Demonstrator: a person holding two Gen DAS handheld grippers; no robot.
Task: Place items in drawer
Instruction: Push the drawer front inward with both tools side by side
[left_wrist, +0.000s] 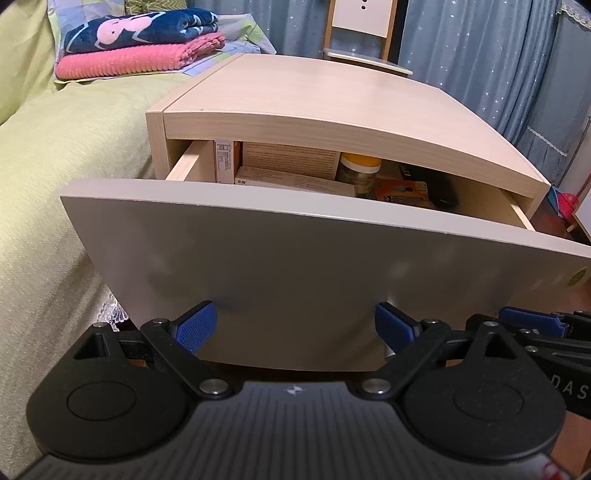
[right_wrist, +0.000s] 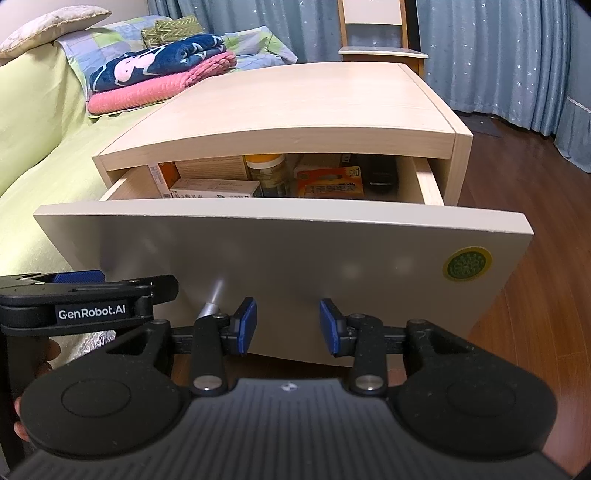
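Standing beside a bed (right_wrist: 33, 122), nightstand (right_wrist: 295, 99) drawer (right_wrist: 258, 254) open.

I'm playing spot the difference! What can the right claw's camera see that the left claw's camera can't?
Only the right view shows the whole green sticker, the silver handle and the other claw's label. Only the left view shows a red thing on the floor, far right. Both show the open drawer with boxes and a yellow-lidded jar, plus folded blankets.

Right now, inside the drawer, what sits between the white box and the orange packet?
A jar with a yellow lid stands between the white box and the orange packet; the right wrist view shows it best.
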